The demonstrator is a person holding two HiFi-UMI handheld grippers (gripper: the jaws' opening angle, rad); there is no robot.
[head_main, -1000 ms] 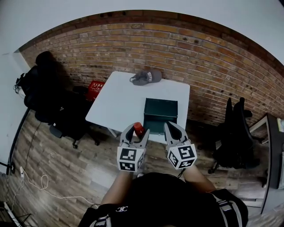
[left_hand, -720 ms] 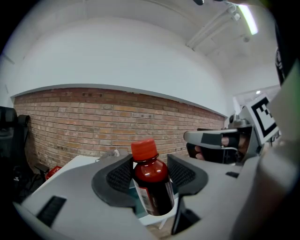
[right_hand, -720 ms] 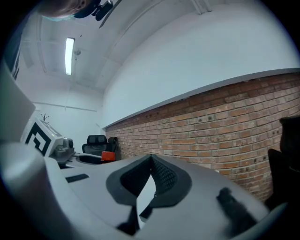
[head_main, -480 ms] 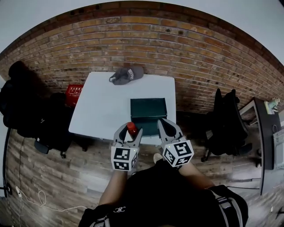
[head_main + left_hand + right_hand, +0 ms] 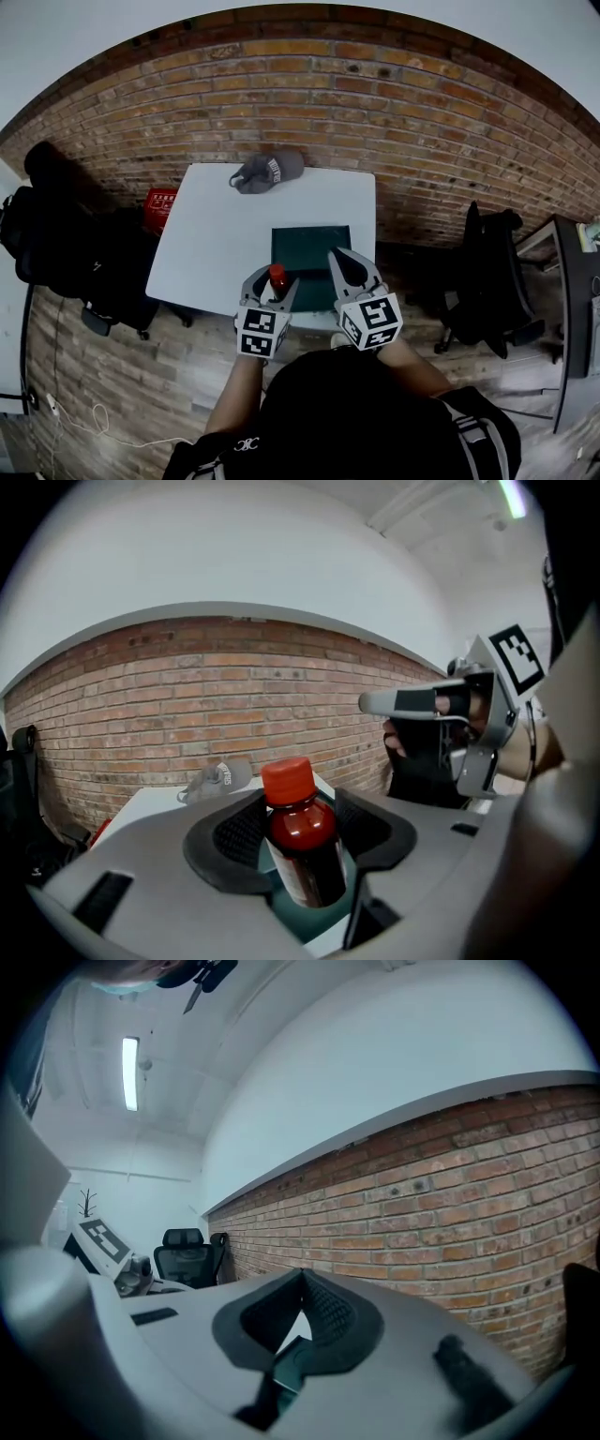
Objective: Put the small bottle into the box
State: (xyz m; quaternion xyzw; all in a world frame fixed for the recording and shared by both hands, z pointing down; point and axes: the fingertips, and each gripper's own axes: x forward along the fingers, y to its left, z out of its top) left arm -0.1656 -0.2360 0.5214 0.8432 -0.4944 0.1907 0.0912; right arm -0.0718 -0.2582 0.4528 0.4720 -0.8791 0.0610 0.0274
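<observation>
A small dark-red bottle with a red cap stands upright between the pads of my left gripper, which is shut on it. In the head view the bottle and left gripper hover at the near left edge of the dark green open box on the white table. My right gripper hangs beside it over the box's near right edge. Its jaws meet at the tips with nothing between them. A corner of the box shows below them.
A grey cap lies at the table's far edge by the brick wall. A red crate sits on the floor left of the table. Black office chairs stand at the left and right.
Both grippers have moved forward and a little down, from in front of the table to over the near edge of the box. The bottle has stayed in the left gripper.
</observation>
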